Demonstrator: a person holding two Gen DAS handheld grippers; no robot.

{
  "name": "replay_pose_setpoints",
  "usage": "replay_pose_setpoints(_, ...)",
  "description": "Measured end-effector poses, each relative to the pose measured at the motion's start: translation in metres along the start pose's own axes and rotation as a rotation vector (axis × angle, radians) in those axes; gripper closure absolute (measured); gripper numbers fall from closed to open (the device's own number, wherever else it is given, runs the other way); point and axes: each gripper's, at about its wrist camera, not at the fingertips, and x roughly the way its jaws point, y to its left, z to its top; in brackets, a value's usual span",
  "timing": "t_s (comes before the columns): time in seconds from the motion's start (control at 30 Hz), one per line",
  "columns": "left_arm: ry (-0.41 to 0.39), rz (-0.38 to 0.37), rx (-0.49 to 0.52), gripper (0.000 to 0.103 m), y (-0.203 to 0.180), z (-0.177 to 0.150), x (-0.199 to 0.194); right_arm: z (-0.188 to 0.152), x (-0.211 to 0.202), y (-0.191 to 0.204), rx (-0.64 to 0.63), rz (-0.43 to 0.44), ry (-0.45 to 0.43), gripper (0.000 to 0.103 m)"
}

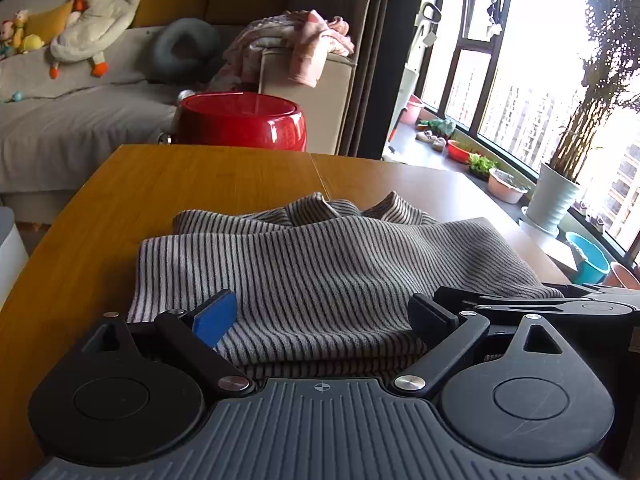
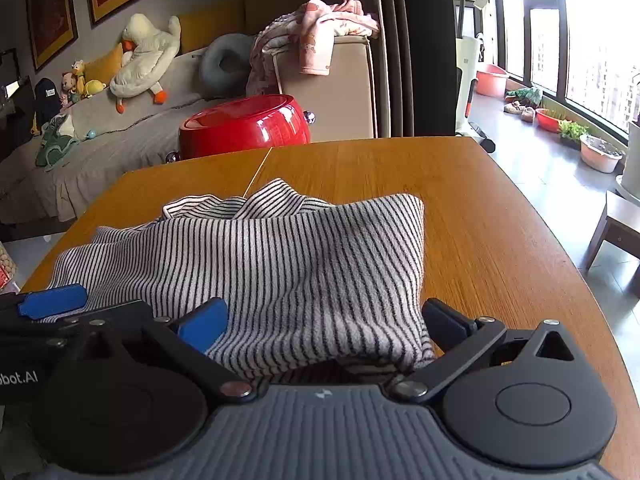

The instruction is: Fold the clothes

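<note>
Two grippers are sitting side by side at the near edge of the table [image 2: 500, 216], and I am seeing both spread wide. The left gripper [image 1: 324, 316] is standing open with the near hem of the striped shirt [image 1: 320, 272] lying between its fingers; the blue pad [image 1: 214, 318] is just beside the cloth and I cannot tell whether it is touching. The right gripper [image 2: 324, 322] is likewise standing open, its fingers flanking the shirt's near right corner and not pinching it.

The shirt is lying folded in the middle of the table, stripes running across the top layer, with a bunched collar end poking up at the far side. In the left view the right gripper's black arm is crowding in just to the right of the shirt; in the right view the left gripper's blue pad is showing at the far left edge.

I am noting the surroundings: a red glossy stool [image 1: 240, 120] is standing just beyond the table's far edge, a grey sofa [image 1: 60, 120] behind it is carrying a plush duck [image 1: 96, 20], a round grey cushion [image 1: 186, 48] and a heap of pink clothes [image 1: 296, 44] over its arm. Potted plants [image 1: 560, 184] and basins are lining the window sill on the right.
</note>
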Motion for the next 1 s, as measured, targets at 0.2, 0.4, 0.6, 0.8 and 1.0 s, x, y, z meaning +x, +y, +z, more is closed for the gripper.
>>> replay_pose_setpoints(0.2, 0.003, -0.015, -0.003, 0.003, 0.001, -0.0006, 0.0009, 0.0, 0.0001, 0.0, 0.0, 0.0, 0.0, 0.0)
replay_pose_setpoints(0.4, 0.003, -0.006, -0.003, 0.002, -0.0019, -0.0015, 0.0018, 0.0, 0.0005, 0.0, 0.003, -0.001, -0.001, 0.0)
replay_pose_setpoints(0.6, 0.003, -0.01, -0.012, 0.002, -0.0011, -0.0026, 0.0013, 0.0, 0.0002, 0.0003, 0.004, -0.003, -0.001, 0.0)
replay_pose_setpoints(0.8, 0.013, 0.021, 0.008, 0.001, -0.008, -0.0032, 0.0032, 0.0, -0.0004, -0.0013, 0.018, -0.021, -0.004, 0.0)
replay_pose_setpoints(1.0, 0.008, 0.027, 0.009, 0.0, -0.0084, -0.0039, 0.0018, 0.0004, -0.001, -0.0017, 0.023, -0.022, -0.005, 0.0)
